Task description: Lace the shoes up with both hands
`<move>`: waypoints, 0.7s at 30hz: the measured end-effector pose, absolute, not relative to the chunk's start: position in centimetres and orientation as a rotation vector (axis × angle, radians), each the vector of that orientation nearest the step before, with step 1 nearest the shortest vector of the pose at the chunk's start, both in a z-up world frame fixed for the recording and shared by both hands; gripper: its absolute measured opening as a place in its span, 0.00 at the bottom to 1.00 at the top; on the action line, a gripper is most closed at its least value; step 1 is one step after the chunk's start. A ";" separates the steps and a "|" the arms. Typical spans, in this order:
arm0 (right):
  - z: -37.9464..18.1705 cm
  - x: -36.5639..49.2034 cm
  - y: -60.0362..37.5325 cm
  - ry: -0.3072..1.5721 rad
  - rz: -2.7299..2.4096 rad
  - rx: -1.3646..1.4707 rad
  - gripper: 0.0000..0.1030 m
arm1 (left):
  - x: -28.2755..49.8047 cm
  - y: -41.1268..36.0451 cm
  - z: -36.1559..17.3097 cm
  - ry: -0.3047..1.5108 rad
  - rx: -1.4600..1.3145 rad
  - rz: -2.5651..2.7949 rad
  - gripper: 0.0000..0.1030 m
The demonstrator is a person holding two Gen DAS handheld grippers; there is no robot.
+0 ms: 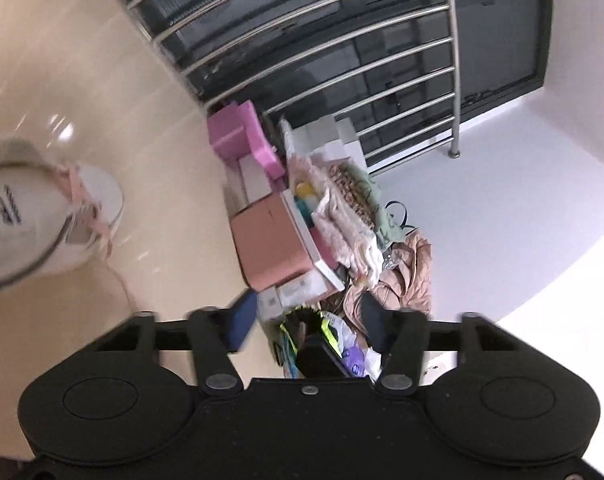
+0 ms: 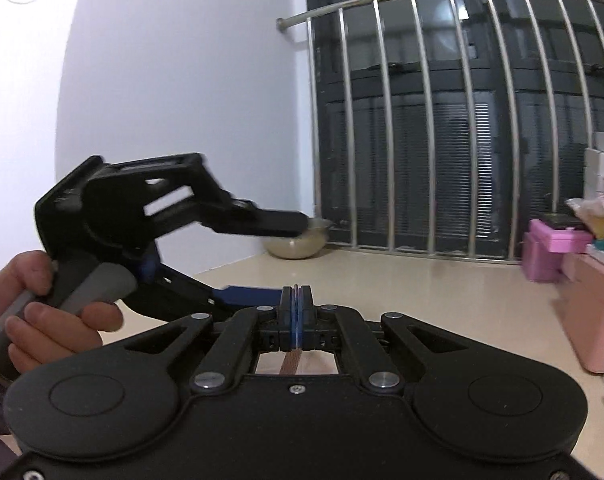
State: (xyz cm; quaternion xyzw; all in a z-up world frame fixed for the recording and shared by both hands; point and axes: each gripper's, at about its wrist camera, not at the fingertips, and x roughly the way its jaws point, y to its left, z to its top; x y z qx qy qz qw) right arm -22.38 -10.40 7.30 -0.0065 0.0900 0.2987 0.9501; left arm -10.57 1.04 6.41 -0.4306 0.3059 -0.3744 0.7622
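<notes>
A white sneaker (image 1: 41,216) with pink laces (image 1: 89,208) sits on the cream floor at the far left of the left wrist view; a loose pink lace end (image 1: 119,280) trails toward the camera. My left gripper (image 1: 308,312) is open and empty, well right of the shoe, over a clutter pile. It also shows in the right wrist view (image 2: 173,220), held in a hand at the left. My right gripper (image 2: 296,300) is shut on a flat pinkish-brown lace (image 2: 291,362) that runs back under its fingers. The shoe is out of the right wrist view.
A pile of pink and salmon boxes (image 1: 269,240), bags and clothes (image 1: 402,272) lies against a steel railing (image 1: 382,60). In the right wrist view, a metal bowl (image 2: 297,240) stands by the railing (image 2: 442,120) and pink boxes (image 2: 554,256) stand at the right.
</notes>
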 end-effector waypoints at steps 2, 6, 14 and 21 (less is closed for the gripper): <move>7.3 -22.2 -9.9 0.184 0.613 -0.014 0.00 | -10.6 1.3 6.1 0.696 -0.935 -0.798 0.18; 7.1 -21.8 -9.3 0.199 0.604 -0.014 0.00 | -10.4 2.1 5.2 0.720 -1.034 -0.788 0.04; 7.0 -21.6 -9.4 0.229 0.600 0.019 0.24 | -10.5 2.8 5.5 0.693 -1.034 -0.757 0.01; 6.7 -21.5 -8.8 0.216 0.592 -0.012 0.01 | -10.5 2.9 5.3 0.696 -1.046 -0.766 0.02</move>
